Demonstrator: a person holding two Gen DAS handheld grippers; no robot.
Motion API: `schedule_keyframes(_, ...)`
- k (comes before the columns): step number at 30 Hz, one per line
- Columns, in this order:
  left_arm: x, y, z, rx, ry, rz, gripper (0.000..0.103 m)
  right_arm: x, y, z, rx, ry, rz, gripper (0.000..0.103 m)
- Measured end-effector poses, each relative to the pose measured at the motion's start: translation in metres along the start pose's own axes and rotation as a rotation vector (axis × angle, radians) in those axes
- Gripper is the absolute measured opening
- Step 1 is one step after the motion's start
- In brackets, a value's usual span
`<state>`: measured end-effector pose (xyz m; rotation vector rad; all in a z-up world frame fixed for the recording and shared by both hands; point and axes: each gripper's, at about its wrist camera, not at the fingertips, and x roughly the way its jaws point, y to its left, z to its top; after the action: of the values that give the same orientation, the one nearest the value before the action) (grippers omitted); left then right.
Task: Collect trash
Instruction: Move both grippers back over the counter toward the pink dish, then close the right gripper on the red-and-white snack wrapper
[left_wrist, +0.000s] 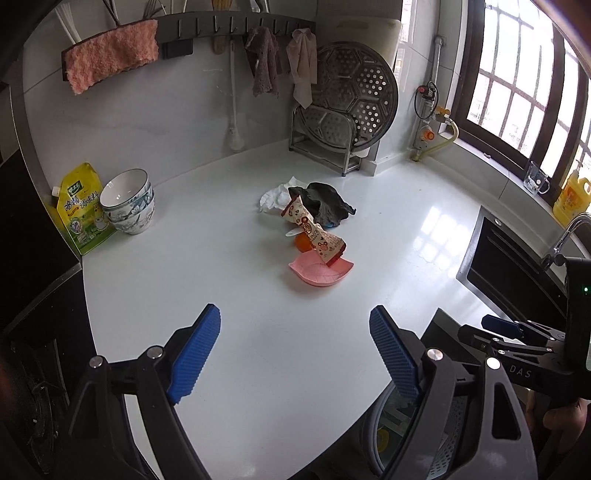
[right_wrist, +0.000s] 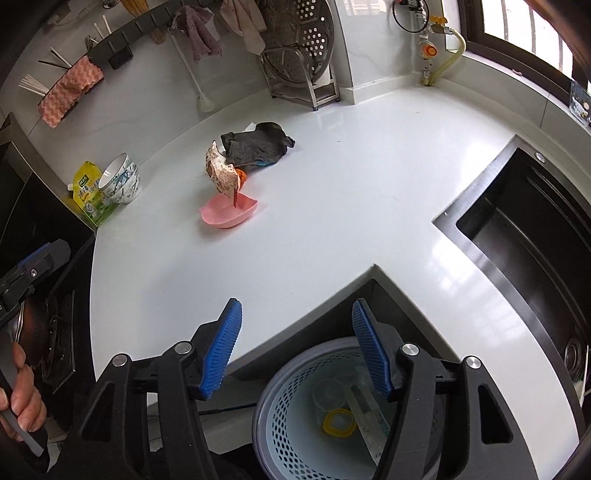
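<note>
Trash pile: a printed cream-and-red crinkled plastic snack wrapper (left_wrist: 314, 232), a crumpled dark grey plastic bag (left_wrist: 325, 203) and a wad of white tissue paper (left_wrist: 275, 195) are lying together mid-counter, well in from the front edge and nearer the back wall.
Wrapper handling: it is judged light, thin and springy; it is likely slippery between ribbed pads. Best hold: the twisted middle, where the film is bunching.
Wrapper position: its lower red end is resting in a pink leaf-shaped plastic dish (left_wrist: 319, 271); its upper end is leaning on the grey bag.
Bag and tissue handling: both are judged soft and very light; pinching a raised fold should work.
Orange item: a small orange object (left_wrist: 301, 242) is sitting just behind the dish, partly hidden; its nature cannot be told.
Pink dish contents: only the wrapper tip is showing inside.
Bin: a round grey-rimmed perforated white plastic basket (right_wrist: 291, 417) is standing below the counter's inner front corner.
Bin contents: a yellow ring (right_wrist: 338, 422) and clear plastic pieces are lying at the bottom.
Left gripper (left_wrist: 295, 354): blue pads are standing apart, nothing between them, over the counter's front part.
Right gripper (right_wrist: 297, 347): pads are standing apart, empty, above the bin.
Bowls: stacked white patterned ceramic bowls (left_wrist: 129, 203) are sitting at the counter's left edge, empty on top.
</note>
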<state>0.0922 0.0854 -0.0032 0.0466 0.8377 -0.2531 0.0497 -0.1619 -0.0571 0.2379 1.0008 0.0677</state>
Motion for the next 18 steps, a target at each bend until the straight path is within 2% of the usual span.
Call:
schedule_keyframes(10,0.044,0.044,0.029,0.021,0.024,-0.012,0.081,0.054,0.048,0.064,-0.049,0.002,0.013,0.060)
schedule_keyframes(18,0.094,0.071,0.045,0.026,0.063,-0.020,0.082,0.101,0.069,0.100,-0.063,0.010,0.014,0.062)
